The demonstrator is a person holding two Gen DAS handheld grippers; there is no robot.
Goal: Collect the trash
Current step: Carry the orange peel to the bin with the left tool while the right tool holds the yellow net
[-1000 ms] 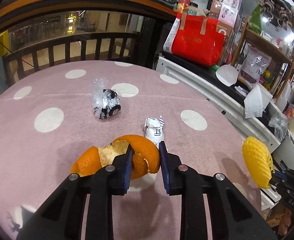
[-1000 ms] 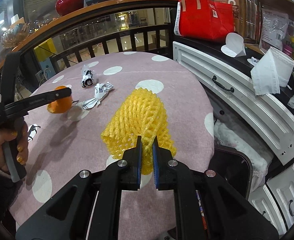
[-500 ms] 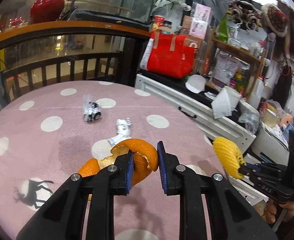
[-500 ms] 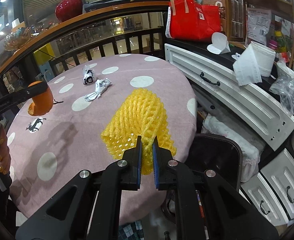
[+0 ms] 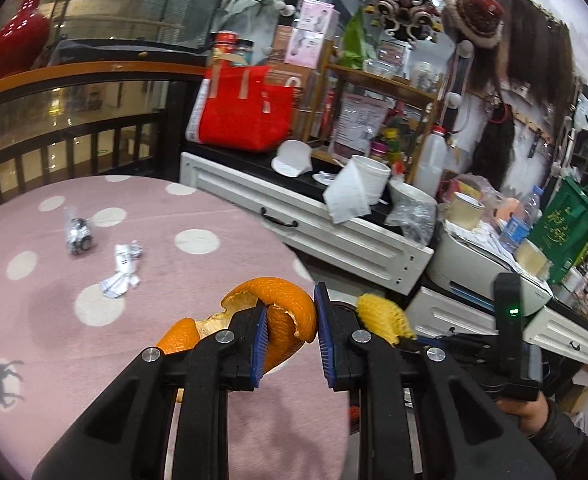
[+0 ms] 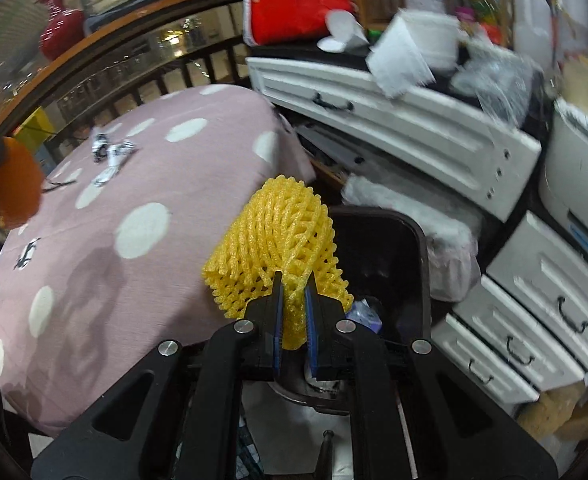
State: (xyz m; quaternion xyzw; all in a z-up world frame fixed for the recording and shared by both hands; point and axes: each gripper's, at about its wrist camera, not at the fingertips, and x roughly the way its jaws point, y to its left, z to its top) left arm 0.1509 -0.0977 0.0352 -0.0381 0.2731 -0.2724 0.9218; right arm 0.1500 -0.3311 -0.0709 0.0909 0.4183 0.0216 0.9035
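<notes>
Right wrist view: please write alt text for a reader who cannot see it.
The right gripper holds a yellow foam fruit net above a dark trash bin, beside a pink dotted table. Two crumpled wrappers lie on the table's far side.

The yellow foam net (image 6: 282,240) now hangs over the dark bin (image 6: 390,264) (earlier above the table).

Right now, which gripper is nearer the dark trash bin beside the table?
Right. The right gripper, shut on the yellow foam net, hangs at the trash bin, the net partly over its opening. The left gripper, holding the orange peel, is over the table edge.
</notes>
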